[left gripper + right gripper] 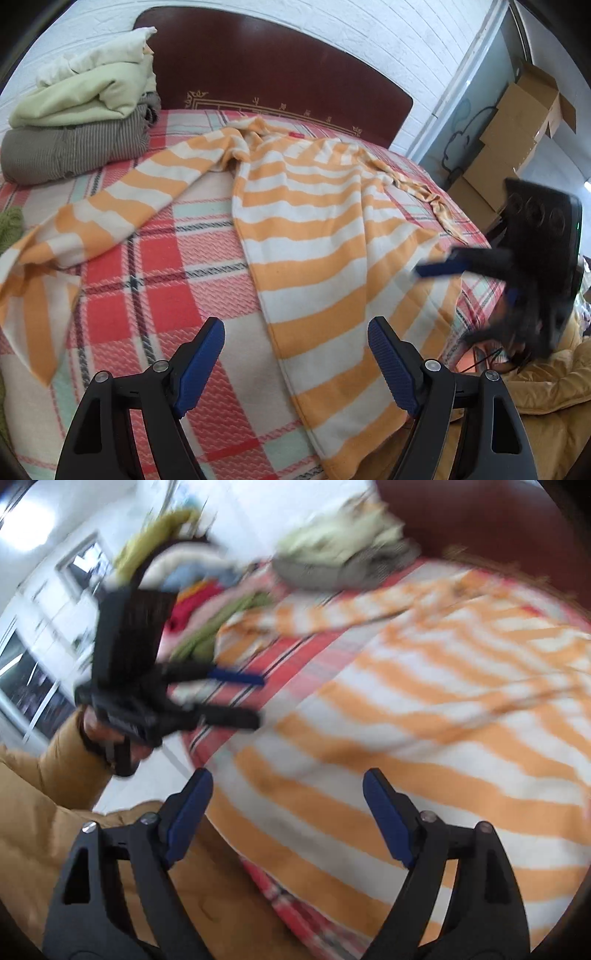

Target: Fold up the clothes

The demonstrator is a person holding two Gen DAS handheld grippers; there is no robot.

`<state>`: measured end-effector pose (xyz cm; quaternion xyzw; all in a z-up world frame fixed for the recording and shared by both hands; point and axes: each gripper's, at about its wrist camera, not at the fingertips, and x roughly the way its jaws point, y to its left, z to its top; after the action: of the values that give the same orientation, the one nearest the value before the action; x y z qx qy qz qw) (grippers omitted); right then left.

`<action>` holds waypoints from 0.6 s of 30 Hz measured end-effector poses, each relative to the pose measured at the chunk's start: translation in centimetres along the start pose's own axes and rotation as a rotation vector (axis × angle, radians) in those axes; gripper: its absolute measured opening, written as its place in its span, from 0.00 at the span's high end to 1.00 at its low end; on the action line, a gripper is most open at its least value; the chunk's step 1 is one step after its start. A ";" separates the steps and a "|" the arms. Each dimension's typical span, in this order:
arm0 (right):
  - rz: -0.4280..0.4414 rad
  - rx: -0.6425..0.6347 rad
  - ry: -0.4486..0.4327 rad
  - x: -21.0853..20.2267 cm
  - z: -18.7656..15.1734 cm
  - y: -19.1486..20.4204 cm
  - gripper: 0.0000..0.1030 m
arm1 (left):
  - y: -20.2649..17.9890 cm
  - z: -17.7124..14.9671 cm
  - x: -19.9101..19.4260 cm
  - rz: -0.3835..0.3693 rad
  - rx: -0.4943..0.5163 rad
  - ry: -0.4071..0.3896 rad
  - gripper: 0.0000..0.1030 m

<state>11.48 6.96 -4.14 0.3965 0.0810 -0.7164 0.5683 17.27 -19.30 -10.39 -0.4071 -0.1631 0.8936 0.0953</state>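
The orange-and-white striped garment (314, 236) lies spread on the plaid bedspread (155, 266), its long axis running from the hem at 6 o'clock up to the collar near the dark headboard (280, 62) at 12; one sleeve trails off toward 8 o'clock. The left gripper (295, 343) hovers over the hem, jaws wide apart, empty. The right gripper (286, 794), blurred, also stands spread and empty above the hem. Folded clothes (81, 122) are stacked at 10 o'clock.

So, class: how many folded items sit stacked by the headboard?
2: a pale green folded item on top, a grey-brown striped one beneath. More may be hidden.
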 end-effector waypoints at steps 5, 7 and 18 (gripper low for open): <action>-0.361 0.217 -0.102 -7.4 -3.4 -7.5 0.18 | -0.7 0.0 0.9 -0.020 0.011 0.022 0.21; -0.432 0.285 -0.071 -8.1 -5.1 -9.8 0.18 | -1.1 0.3 1.3 -0.019 0.023 0.030 0.21; -0.236 0.437 -0.085 -9.1 -8.7 -12.9 0.85 | -2.9 1.4 2.5 -0.018 0.058 0.046 0.21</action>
<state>4.67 23.17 -8.29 0.4672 -0.0543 -0.7944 0.3844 14.74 -16.18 -10.19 -0.4231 -0.1382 0.8876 0.1187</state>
